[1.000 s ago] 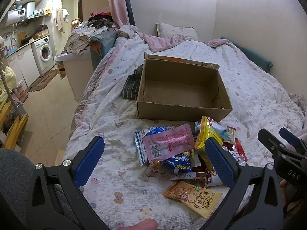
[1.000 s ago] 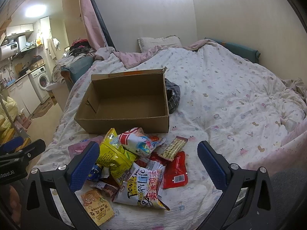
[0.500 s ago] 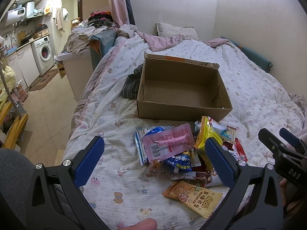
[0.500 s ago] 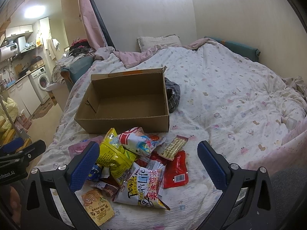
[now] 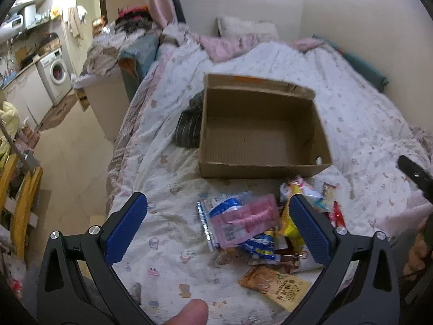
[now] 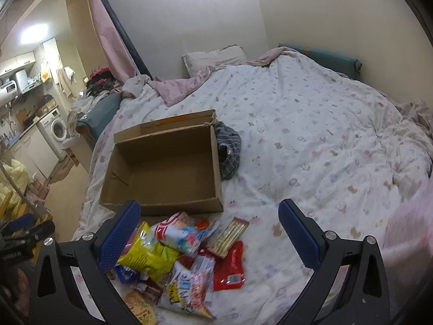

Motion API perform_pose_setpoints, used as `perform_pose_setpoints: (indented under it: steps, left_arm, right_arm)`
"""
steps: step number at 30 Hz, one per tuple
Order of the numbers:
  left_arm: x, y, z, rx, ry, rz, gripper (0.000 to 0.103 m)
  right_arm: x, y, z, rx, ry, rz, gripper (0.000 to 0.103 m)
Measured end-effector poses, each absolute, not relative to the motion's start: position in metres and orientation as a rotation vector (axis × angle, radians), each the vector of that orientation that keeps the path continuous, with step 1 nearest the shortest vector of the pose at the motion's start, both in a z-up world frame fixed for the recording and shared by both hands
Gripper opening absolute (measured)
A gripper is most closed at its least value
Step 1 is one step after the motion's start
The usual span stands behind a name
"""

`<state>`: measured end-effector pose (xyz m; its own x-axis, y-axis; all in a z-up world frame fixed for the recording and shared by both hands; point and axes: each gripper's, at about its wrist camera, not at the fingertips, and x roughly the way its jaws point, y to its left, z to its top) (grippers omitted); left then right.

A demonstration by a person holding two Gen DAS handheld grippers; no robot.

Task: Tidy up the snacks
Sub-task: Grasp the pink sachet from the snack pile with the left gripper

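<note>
An open, empty cardboard box (image 5: 259, 138) sits on the bed; it also shows in the right wrist view (image 6: 165, 168). A heap of snack packets lies just in front of it: a pink packet (image 5: 246, 222), a yellow bag (image 6: 147, 254), a red packet (image 6: 230, 266), a white printed bag (image 6: 189, 289) and an orange packet (image 5: 273, 288). My left gripper (image 5: 217, 230) is open and empty, above the pink packet. My right gripper (image 6: 209, 237) is open and empty, above the heap.
The bed's patterned quilt (image 6: 311, 140) spreads wide to the right. A dark striped garment (image 6: 230, 153) lies beside the box. The bed's left edge drops to a tiled floor (image 5: 73, 140), with a washing machine (image 5: 55, 71) beyond.
Both grippers have risen and moved forward over the snack heap, toward the box. The views are blurred by motion. Jaws stay open; snacks and box have not moved.
</note>
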<state>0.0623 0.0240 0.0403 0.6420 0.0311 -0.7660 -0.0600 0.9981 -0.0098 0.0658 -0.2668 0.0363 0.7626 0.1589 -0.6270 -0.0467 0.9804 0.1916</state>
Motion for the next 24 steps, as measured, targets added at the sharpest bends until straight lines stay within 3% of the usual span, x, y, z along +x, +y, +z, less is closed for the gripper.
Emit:
perform_pose_setpoints:
  steps: [8,15,24]
  left_arm:
    - [0.122,0.042,-0.027,-0.066,1.245,0.009,0.103]
    - [0.147,0.029,-0.059,-0.159,1.36,-0.055,0.096]
    - [0.169,-0.025,-0.097,0.241,1.493,-0.221,0.095]
  right_arm:
    - [0.098,-0.283,0.011,0.17,0.792,0.114,0.103]
    - [0.103,-0.292,-0.006,0.244,0.819,0.092,0.103]
    - [0.1,-0.278,-0.001,0.15,0.765,0.094,0.103]
